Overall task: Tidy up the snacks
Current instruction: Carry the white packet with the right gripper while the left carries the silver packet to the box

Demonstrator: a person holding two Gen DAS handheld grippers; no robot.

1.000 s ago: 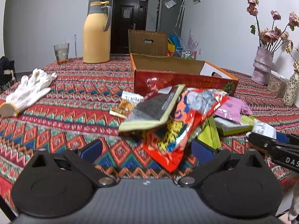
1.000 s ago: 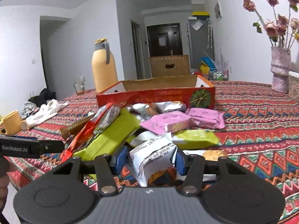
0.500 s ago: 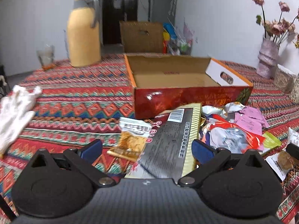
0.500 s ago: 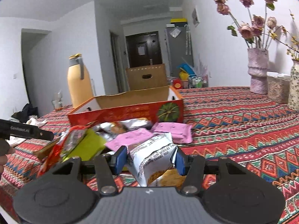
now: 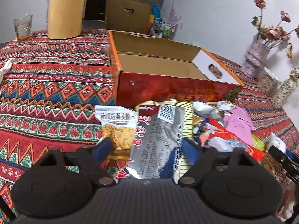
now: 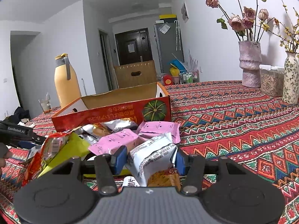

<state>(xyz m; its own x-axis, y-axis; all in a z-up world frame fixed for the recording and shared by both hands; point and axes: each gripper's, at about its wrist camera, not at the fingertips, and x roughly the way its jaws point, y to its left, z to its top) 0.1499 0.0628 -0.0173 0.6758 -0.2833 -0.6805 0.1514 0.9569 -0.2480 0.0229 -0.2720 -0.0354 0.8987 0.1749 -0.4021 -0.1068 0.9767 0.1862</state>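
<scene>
A pile of snack packets lies on the patterned tablecloth in front of an open red cardboard box (image 5: 168, 91) (image 6: 112, 115), whose inside shows nothing. My left gripper (image 5: 147, 147) points down over the pile. Its jaws are closing, with a large silver striped bag (image 5: 160, 136) and a small oat-crisp packet (image 5: 117, 128) between them; the left pad stands off the bag. My right gripper (image 6: 149, 158) is shut on a white packet (image 6: 151, 156), held just above the table. Pink packets (image 6: 158, 128), a yellow-green packet (image 6: 72, 147) and a red bag (image 5: 224, 140) lie in the pile.
A yellow thermos jug (image 5: 65, 13) and a glass (image 5: 23, 27) stand at the far left. Two vases of flowers (image 6: 250, 63) (image 6: 290, 80) and a clear container (image 6: 271, 82) stand at the right. A white glove (image 5: 4, 69) lies at the left edge. A brown cardboard box (image 5: 129, 16) stands beyond the table.
My left gripper has moved forward over the pile, tipped downward, and its jaws have narrowed around the silver bag. My right gripper has shifted sideways with the white packet still held.
</scene>
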